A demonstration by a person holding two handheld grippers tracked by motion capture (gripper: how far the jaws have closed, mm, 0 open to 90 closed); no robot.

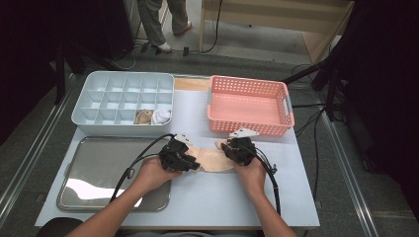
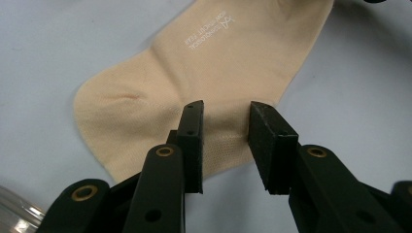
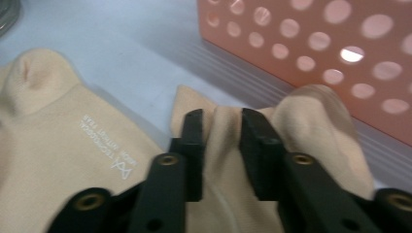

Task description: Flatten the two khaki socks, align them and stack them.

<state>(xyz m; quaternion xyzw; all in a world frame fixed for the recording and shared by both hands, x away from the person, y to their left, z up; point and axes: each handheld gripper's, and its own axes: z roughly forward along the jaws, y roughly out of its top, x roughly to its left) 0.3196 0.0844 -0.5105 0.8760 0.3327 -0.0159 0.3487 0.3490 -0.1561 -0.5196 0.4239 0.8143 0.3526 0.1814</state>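
Your right claw (image 3: 221, 121) pinches the sock (image 3: 73, 160), your left claw (image 2: 224, 114) looks apart over it, so squeeze before lifting

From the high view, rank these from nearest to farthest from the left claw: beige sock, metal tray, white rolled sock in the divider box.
1. Beige sock: directly at the left claw, lying between both claws.
2. Metal tray: just to the claw's left, on the table's near-left part.
3. White rolled sock: farther back, in a front compartment of the divider box.
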